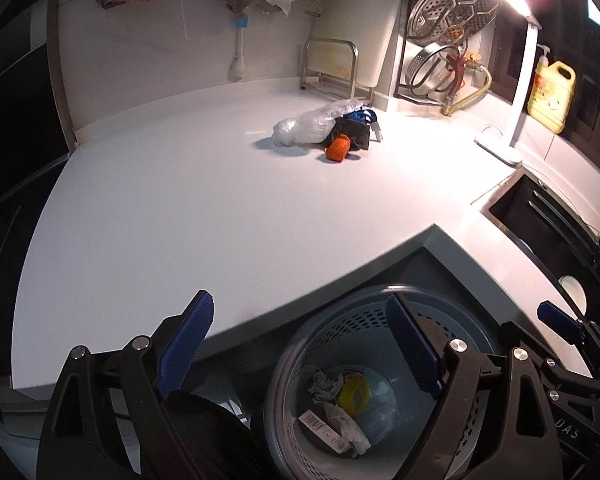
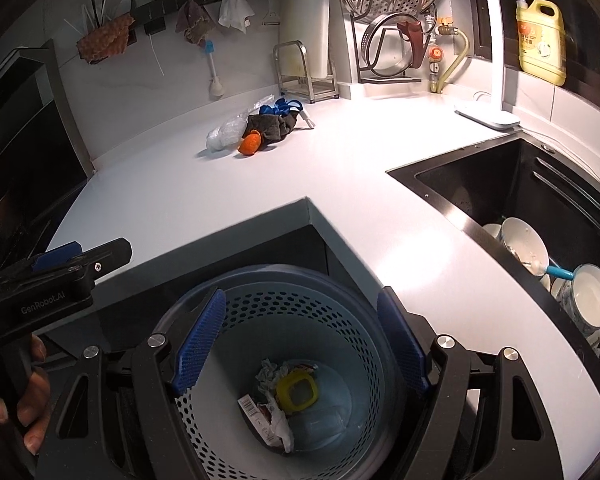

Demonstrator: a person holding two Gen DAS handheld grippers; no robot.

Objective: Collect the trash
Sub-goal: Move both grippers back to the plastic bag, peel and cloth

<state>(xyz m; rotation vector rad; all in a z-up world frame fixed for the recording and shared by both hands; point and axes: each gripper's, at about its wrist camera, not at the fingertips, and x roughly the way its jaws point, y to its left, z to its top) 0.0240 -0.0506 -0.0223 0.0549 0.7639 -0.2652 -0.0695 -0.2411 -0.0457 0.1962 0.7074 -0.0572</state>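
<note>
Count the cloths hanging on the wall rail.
3: an orange cloth at the rail's left end, a brown cloth in the middle, a white cloth to its right. Others may hang out of view.

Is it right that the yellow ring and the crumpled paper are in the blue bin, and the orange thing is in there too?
Not quite. The yellow ring and crumpled paper are in the blue bin, but the orange thing lies on the white counter beside a plastic bag, as the right wrist view shows.

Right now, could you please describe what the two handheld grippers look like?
Both the left gripper and the right gripper have black angular linkage arms with silver rivets and blue ribbed fingers. The left gripper's body carries white "GenRobot.AI" lettering, seen from the right wrist.
</note>
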